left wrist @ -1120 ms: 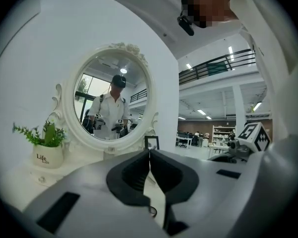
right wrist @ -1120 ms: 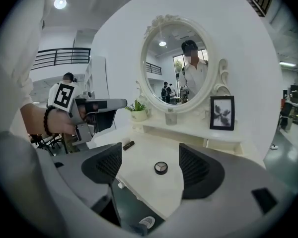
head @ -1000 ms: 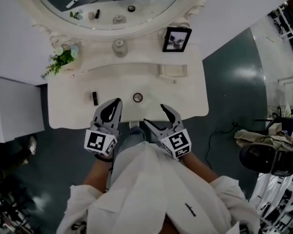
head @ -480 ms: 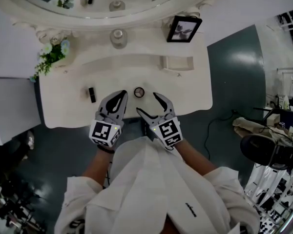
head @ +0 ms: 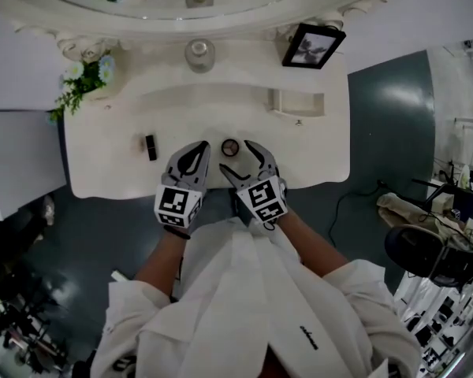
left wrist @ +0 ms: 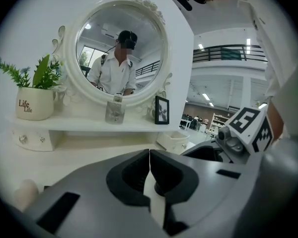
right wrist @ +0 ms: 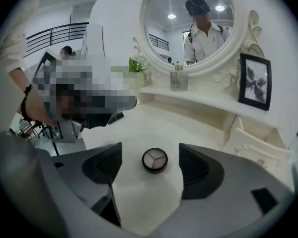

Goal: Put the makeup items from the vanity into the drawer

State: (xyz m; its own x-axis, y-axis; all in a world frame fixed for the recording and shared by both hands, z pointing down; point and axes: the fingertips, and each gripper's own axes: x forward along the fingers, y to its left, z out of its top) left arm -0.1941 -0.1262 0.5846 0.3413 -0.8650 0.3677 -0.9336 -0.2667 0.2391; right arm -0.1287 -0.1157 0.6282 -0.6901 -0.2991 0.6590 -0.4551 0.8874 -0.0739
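Between right tongs (right wrist: 150, 146), compact (right wrist: 154, 160), pans legible only in right gripper view

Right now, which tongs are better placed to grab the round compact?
Right. The right tongs are open, with the round compact framed between them; the left tongs are shut, off to its side.

The left tool (head: 195, 151) had its jaws together (tips touching); the right tool (head: 238, 161), just beside it, held its jaws apart

White vanity (head: 102, 168) with round mirror (left wrist: 149, 43) against white wall (left wrist: 30, 29), glossy dark floor (head: 386, 109).
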